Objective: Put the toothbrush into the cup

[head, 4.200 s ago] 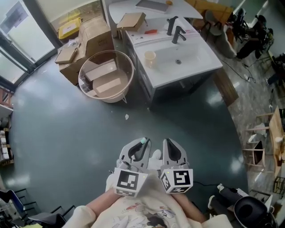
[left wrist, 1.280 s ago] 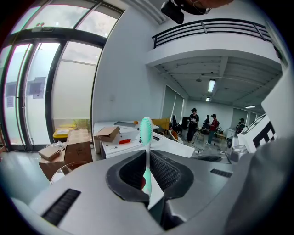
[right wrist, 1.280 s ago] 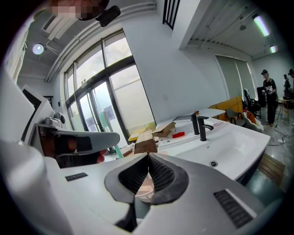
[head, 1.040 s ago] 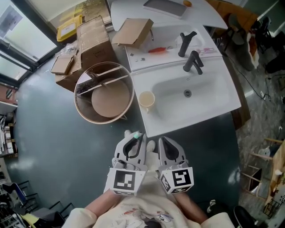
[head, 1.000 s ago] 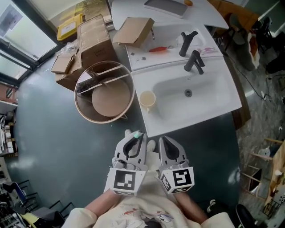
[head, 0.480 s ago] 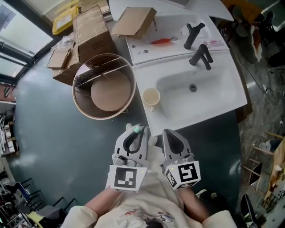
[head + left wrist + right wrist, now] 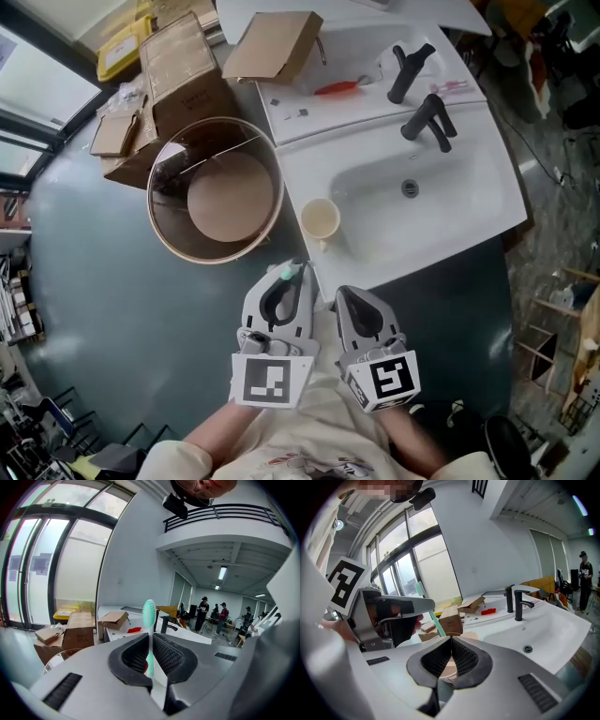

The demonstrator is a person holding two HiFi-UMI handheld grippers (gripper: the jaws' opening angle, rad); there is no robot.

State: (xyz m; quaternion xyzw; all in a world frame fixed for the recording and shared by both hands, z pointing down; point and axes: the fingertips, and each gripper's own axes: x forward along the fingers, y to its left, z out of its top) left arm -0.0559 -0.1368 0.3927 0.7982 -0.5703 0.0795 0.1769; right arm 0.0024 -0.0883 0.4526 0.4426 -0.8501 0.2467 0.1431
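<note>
Now the fingers of the left gripper [image 7: 150, 639] grasp the toothbrush [image 7: 149, 612] upright, its bristle head above them, while the right gripper [image 7: 450, 640] just beside it keeps its fingers clenched on nothing, and the cup [image 7: 320, 221] stands farther off on the white surface [image 7: 394, 255], left of the basin [image 7: 384, 211].

Bright daylight from the windows [image 7: 56, 564] lights sharp frames, though both gripper views bulge, dark-cornered.

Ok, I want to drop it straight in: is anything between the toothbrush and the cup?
Nothing visible. The toothbrush, clamped in the left gripper, is held just short of the cup on the sink counter's near edge; only open air lies between, and the cup's mouth is uncovered.
</note>
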